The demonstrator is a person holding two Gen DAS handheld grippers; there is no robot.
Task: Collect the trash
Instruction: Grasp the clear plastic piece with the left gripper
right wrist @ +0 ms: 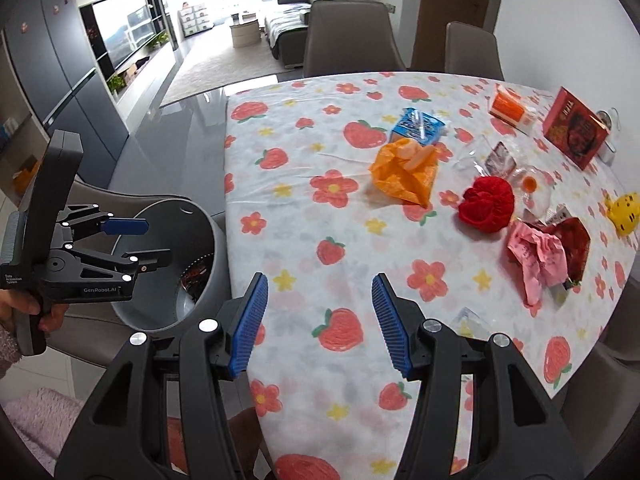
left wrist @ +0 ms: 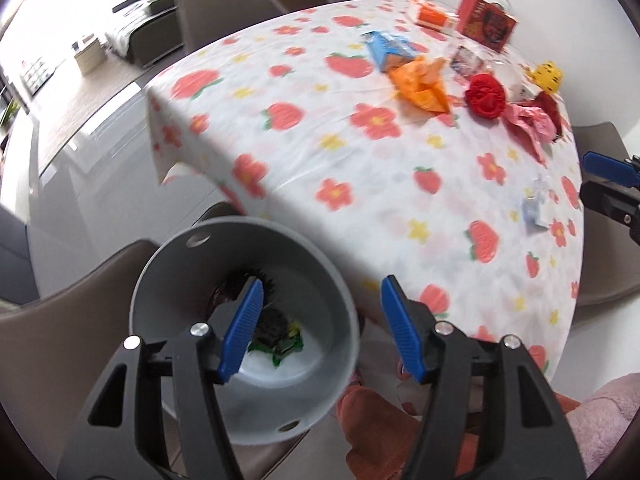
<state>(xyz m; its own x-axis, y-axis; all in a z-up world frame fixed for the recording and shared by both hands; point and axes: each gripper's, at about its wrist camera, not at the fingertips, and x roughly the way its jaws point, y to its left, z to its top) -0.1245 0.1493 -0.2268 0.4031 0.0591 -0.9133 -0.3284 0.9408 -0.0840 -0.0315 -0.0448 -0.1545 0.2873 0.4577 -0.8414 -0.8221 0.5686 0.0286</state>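
A grey bin (left wrist: 248,320) stands on a chair beside the table, with dark and green wrappers (left wrist: 280,336) inside; it also shows in the right wrist view (right wrist: 176,268). My left gripper (left wrist: 322,330) is open and empty above the bin's rim; it also shows in the right wrist view (right wrist: 154,240). My right gripper (right wrist: 318,322) is open and empty over the near table edge. Trash lies on the floral tablecloth (right wrist: 320,224): an orange wrapper (right wrist: 404,172), a blue packet (right wrist: 418,124), a red crumpled ball (right wrist: 486,204), a pink and dark red wrapper (right wrist: 548,252), and clear plastic (right wrist: 466,318).
A red box (right wrist: 576,132), an orange box (right wrist: 510,108) and a yellow toy (right wrist: 624,212) stand at the far right. Brown chairs (right wrist: 348,40) surround the table. A small clear wrapper (left wrist: 534,208) lies near the right edge.
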